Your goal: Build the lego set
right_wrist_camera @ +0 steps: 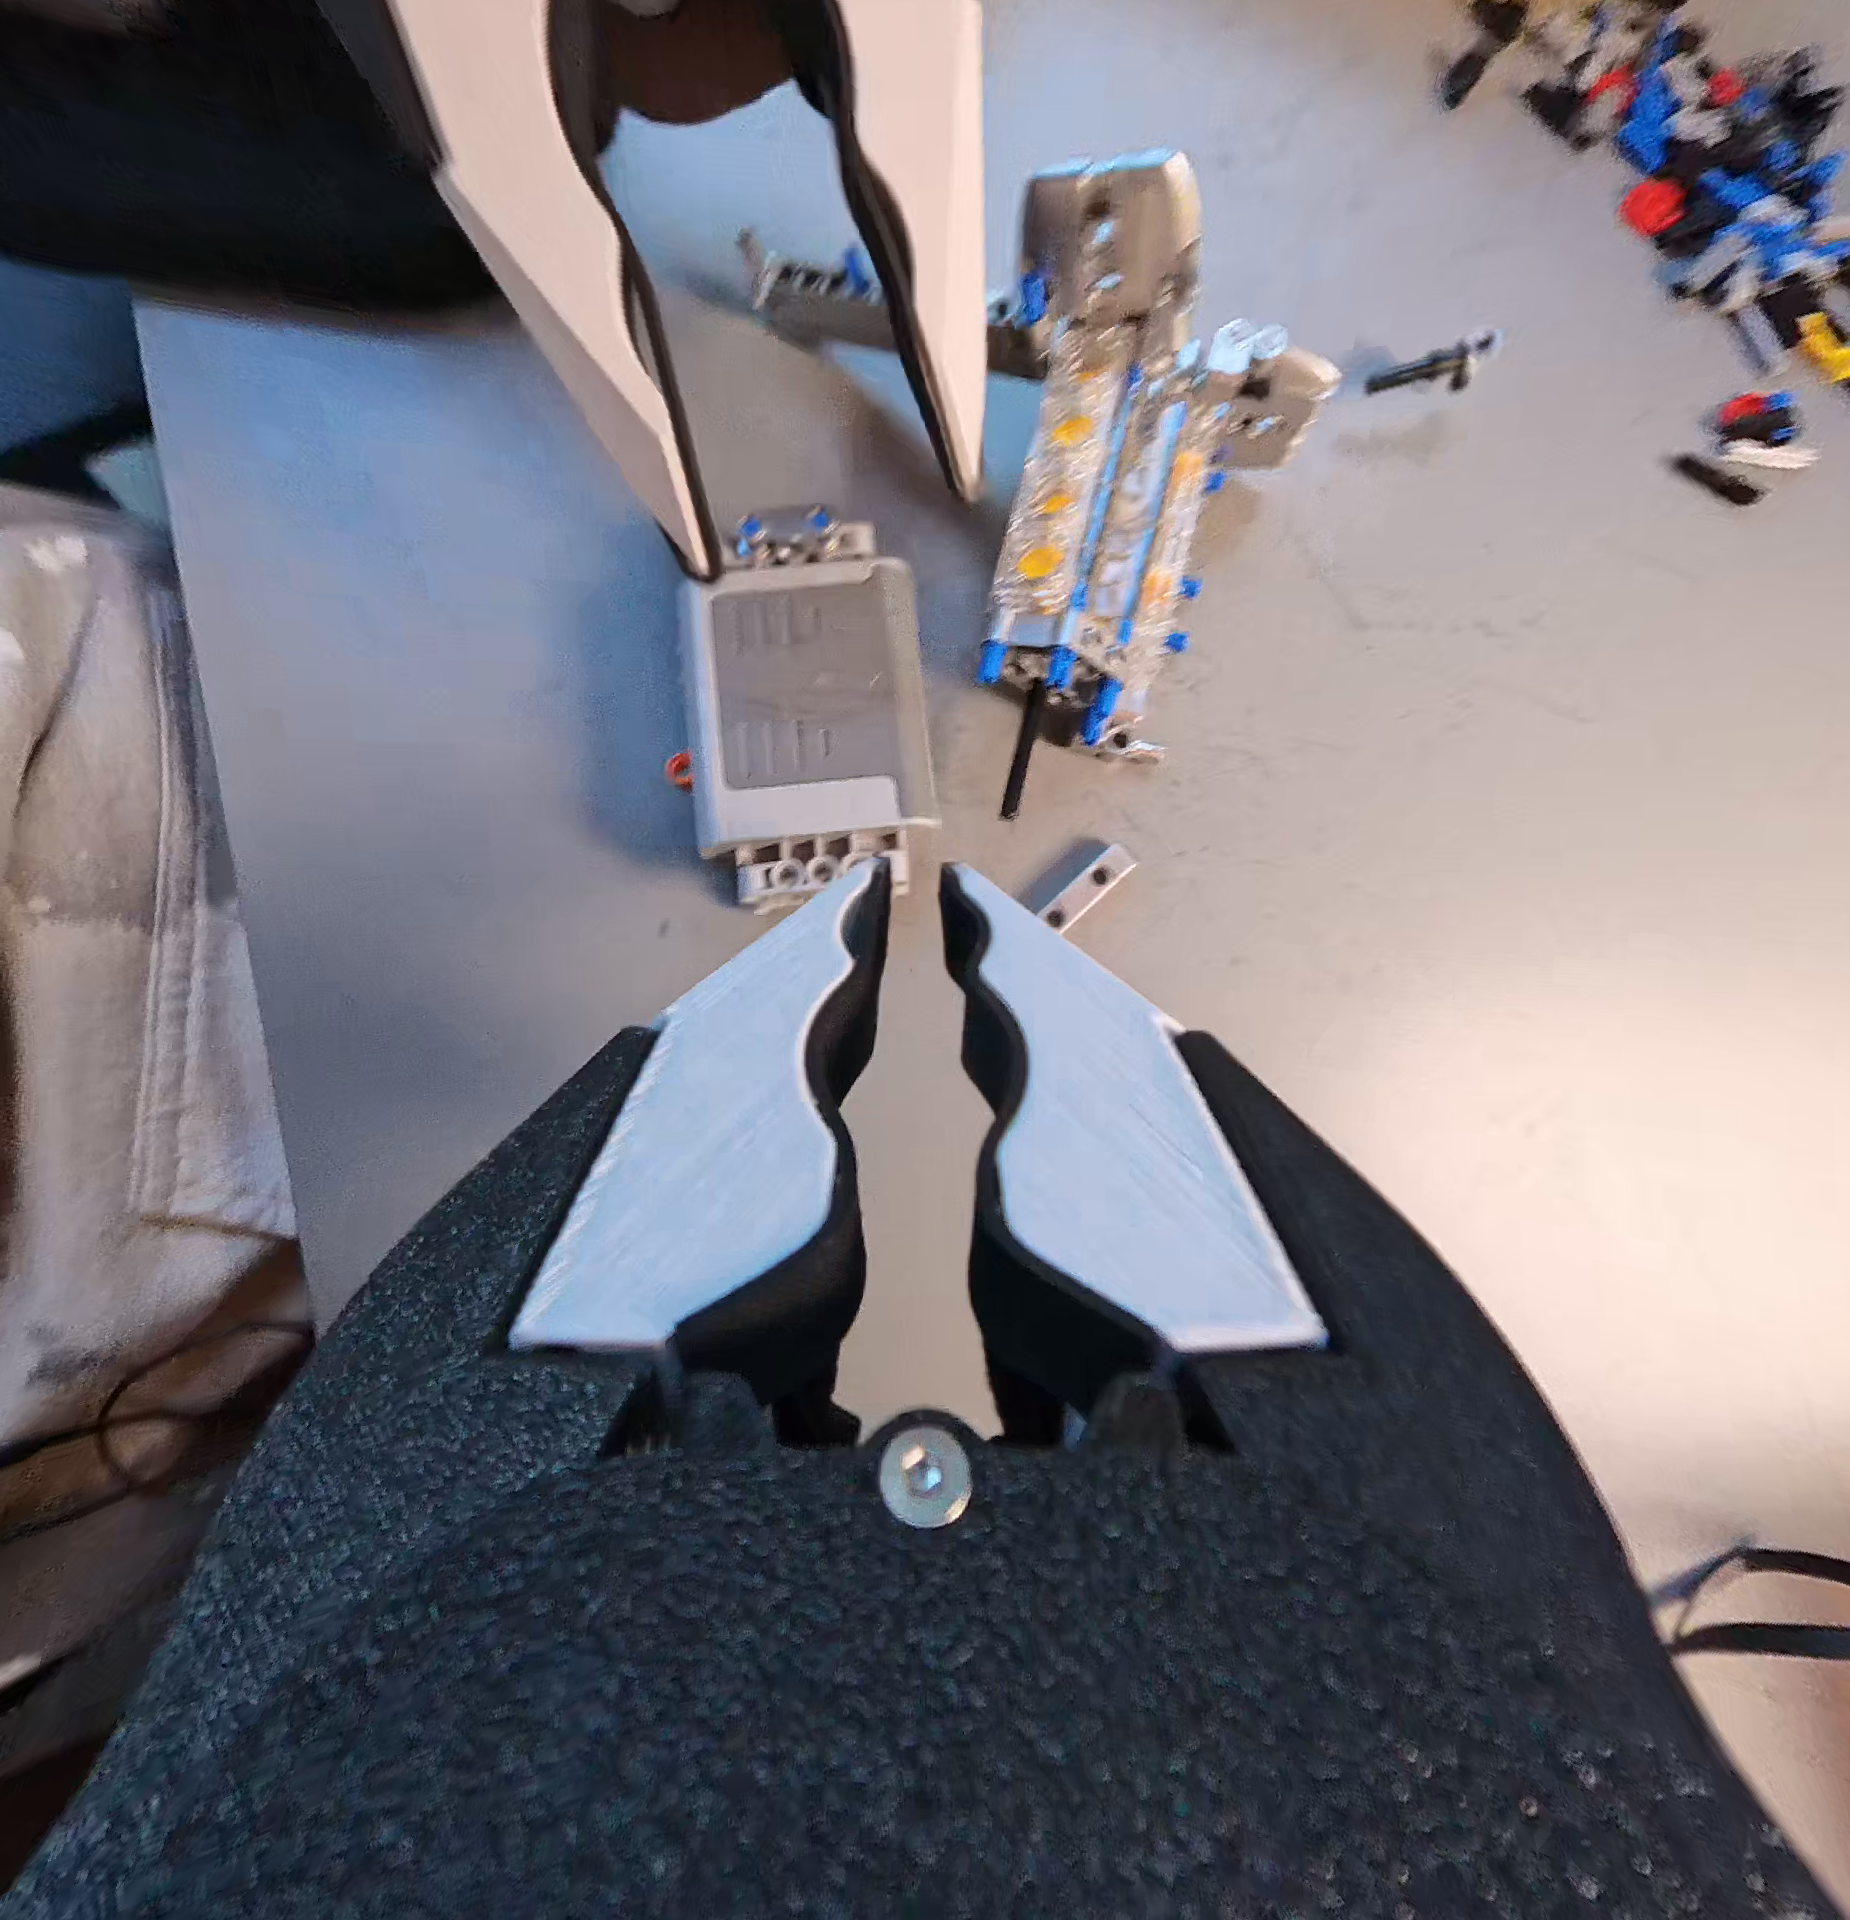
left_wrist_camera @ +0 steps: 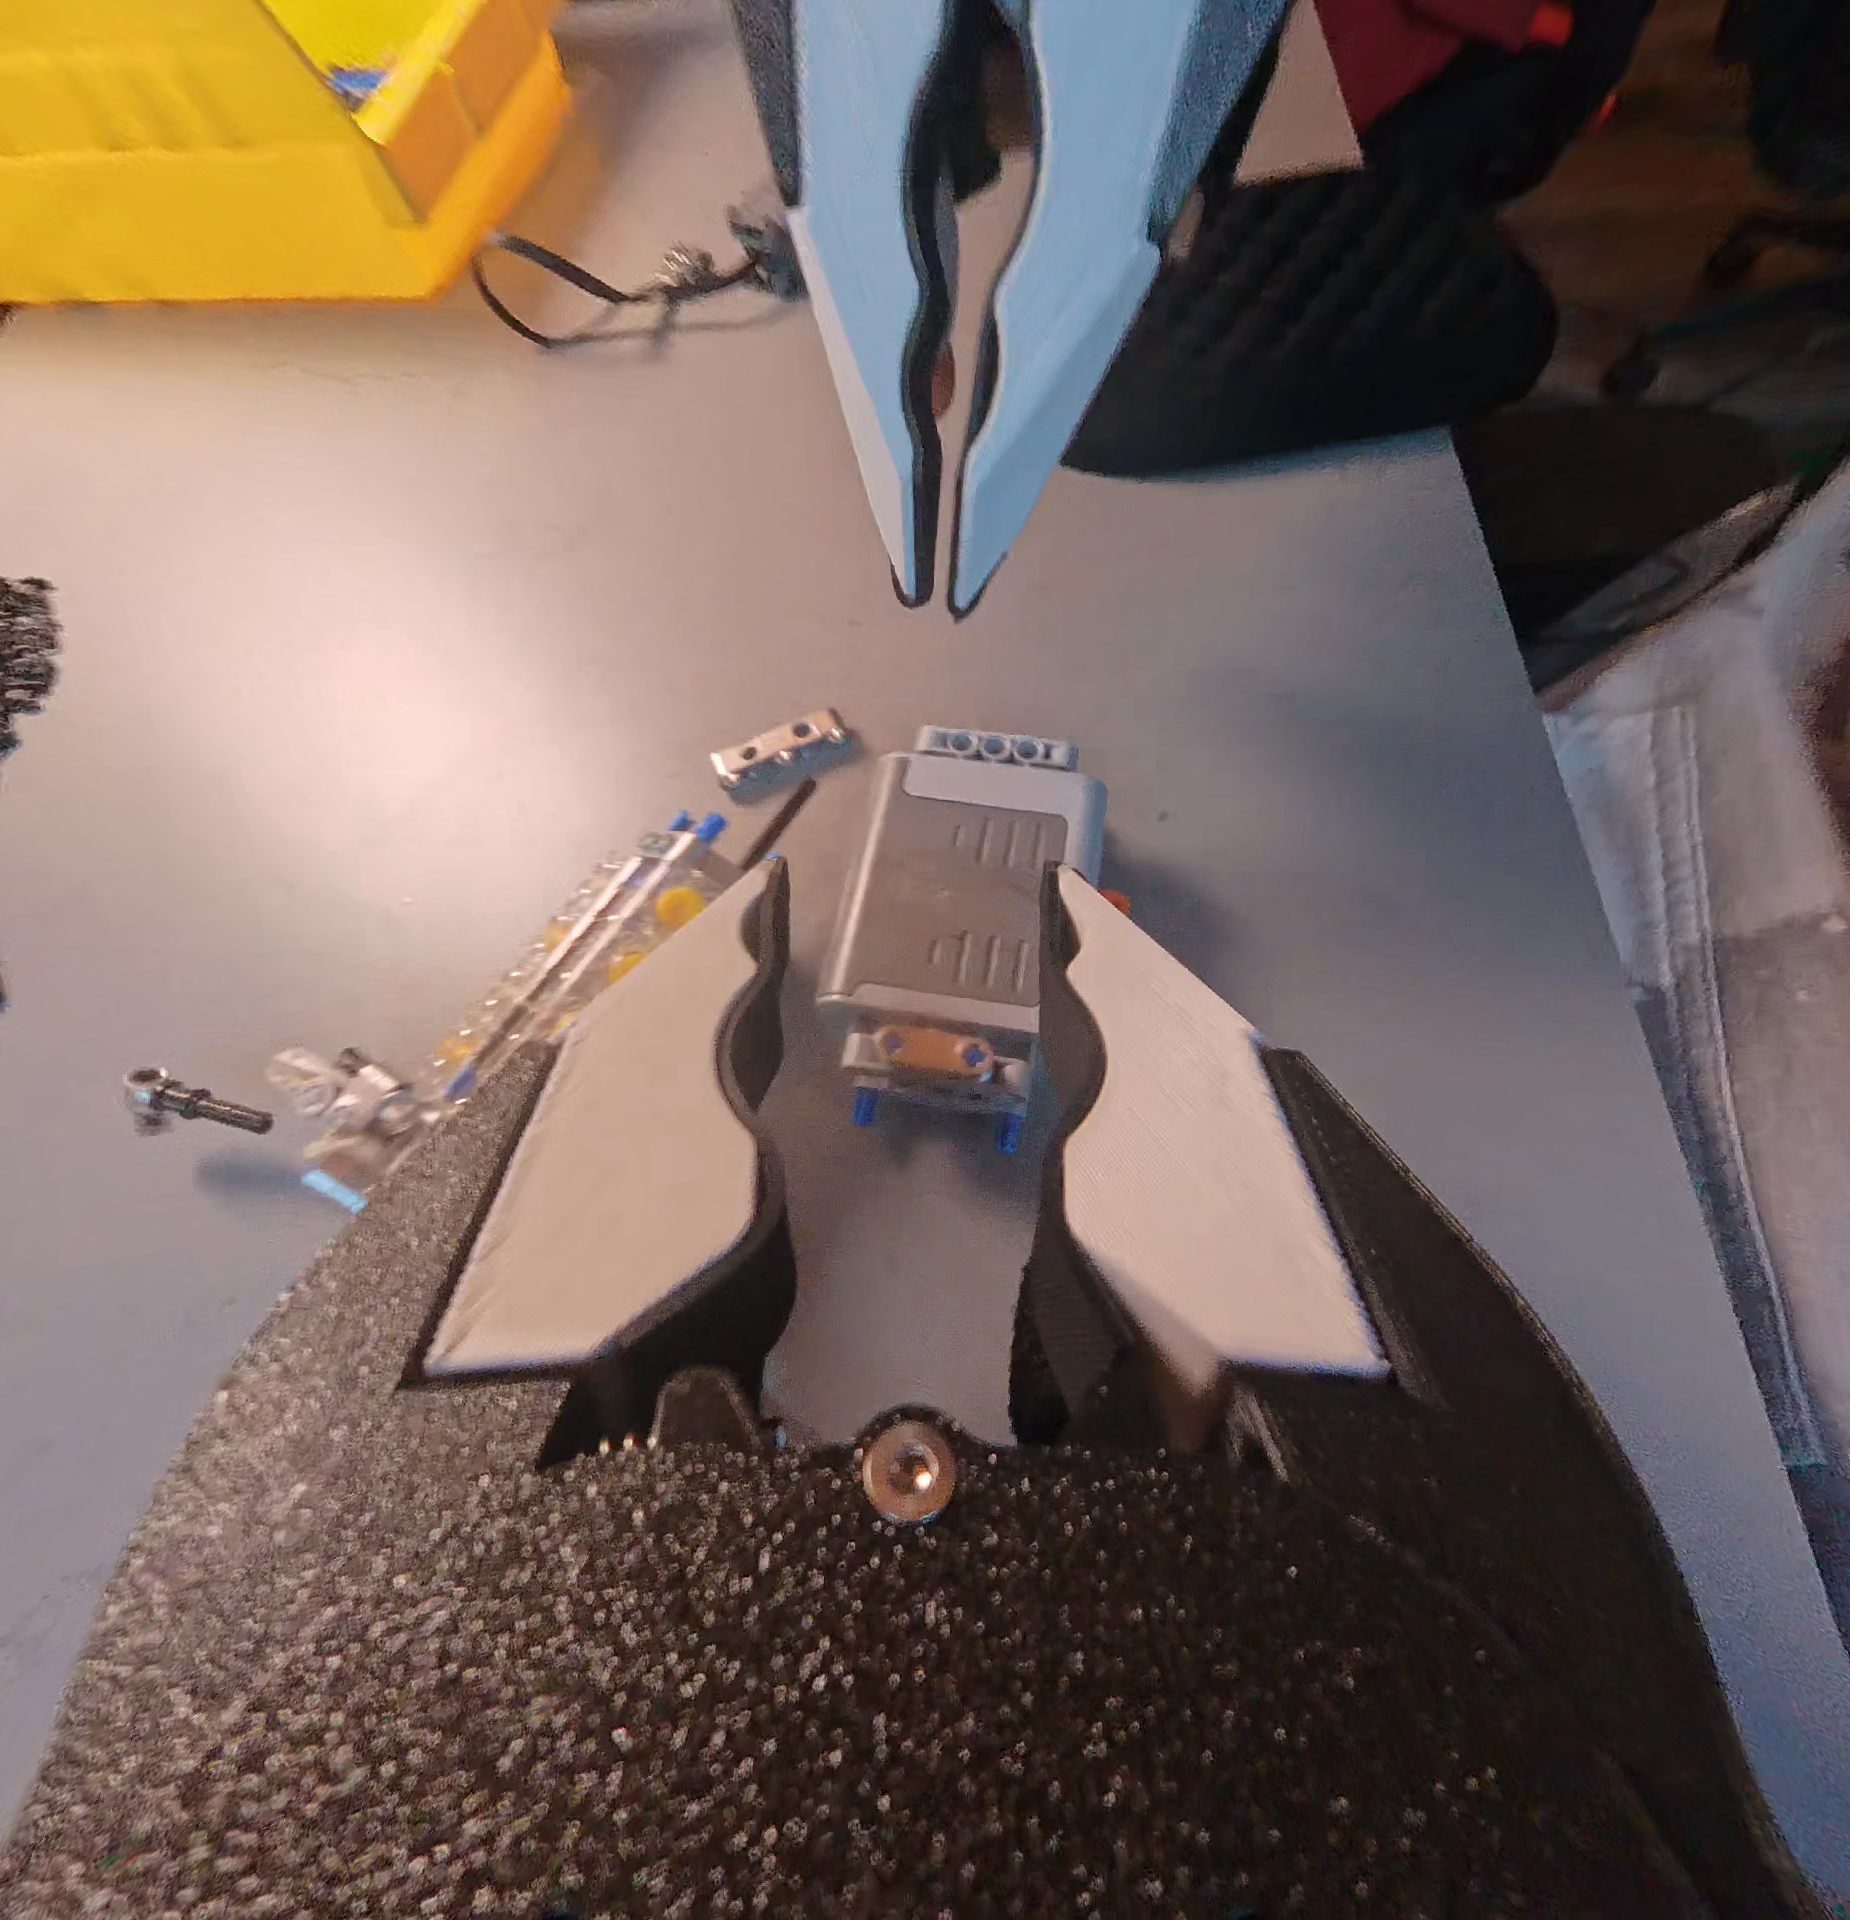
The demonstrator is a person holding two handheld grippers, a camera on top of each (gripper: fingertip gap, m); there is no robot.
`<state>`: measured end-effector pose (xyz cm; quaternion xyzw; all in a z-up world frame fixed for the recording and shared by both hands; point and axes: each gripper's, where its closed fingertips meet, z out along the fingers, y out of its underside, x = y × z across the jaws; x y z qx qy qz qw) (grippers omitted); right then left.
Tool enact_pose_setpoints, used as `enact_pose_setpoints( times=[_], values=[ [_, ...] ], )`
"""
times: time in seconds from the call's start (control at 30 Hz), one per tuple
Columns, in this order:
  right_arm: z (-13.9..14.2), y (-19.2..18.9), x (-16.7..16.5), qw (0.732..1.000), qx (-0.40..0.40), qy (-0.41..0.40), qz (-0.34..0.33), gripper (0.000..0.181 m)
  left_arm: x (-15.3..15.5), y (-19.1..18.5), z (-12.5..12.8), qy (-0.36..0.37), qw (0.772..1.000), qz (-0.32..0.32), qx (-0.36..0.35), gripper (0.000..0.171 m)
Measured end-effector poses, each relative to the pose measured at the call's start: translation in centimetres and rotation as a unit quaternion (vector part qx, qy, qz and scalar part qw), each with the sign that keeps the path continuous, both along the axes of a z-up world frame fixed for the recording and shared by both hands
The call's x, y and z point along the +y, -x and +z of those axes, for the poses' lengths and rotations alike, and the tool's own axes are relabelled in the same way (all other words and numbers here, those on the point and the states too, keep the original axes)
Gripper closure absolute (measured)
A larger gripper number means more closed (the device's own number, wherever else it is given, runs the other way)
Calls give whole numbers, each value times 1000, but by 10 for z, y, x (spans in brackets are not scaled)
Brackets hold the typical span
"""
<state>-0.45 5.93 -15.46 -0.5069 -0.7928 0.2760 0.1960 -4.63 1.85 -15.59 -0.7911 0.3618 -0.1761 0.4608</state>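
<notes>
— Where are the two grippers?

— Both over the grey table [left_wrist_camera: 381, 623], facing each other. The left gripper [left_wrist_camera: 916, 883] has its jaws spread wide on either side of a grey battery box [left_wrist_camera: 952, 914]; whether the fingers actually press it, I cannot tell. From the right wrist view one tip sits just at the box's corner, the other stands off to the side.

— And the right gripper [right_wrist_camera: 913, 883]?

— Jaws nearly together, only a thin slit between them, nothing held. Its tips hang just beside the far end of the box (the end with the row of round holes).

— What else lies about?

— In the left wrist view: a small grey holed beam [left_wrist_camera: 786, 750] at 11 o'clock from the box, a clear long assembly with blue pins and yellow discs [left_wrist_camera: 609, 935] at 9, a black pin [left_wrist_camera: 199, 1107] further out at 8, a yellow bin [left_wrist_camera: 204, 156] far up at 10, with a black cable [left_wrist_camera: 588, 301] beside it. A pile of blue, red and black pieces [right_wrist_camera: 1731, 208] sits at 2 o'clock in the right wrist view
</notes>
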Motion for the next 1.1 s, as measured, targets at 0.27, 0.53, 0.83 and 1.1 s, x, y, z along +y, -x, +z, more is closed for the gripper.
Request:
enact_pose_setpoints(
  times=[0.27, 0.53, 0.83, 1.1],
  values=[
    [18, 35, 34, 989, 120, 65, -58, 150, 39, 116, 30, -55, 965, 253, -42, 136],
    [15, 63, 54, 975, 200, 80, -59, 148, 87, 193, -23, 48, 922, 380, 47, 136],
    [21, 48, 60, 962, 240, 118, -54, 154, 131, 225, -55, 104, 896, 430, 35, 135],
    [23, 45, 60, 958, 243, 138, -61, 157, 134, 221, -56, 117, 898, 424, 29, 160]
  ],
)
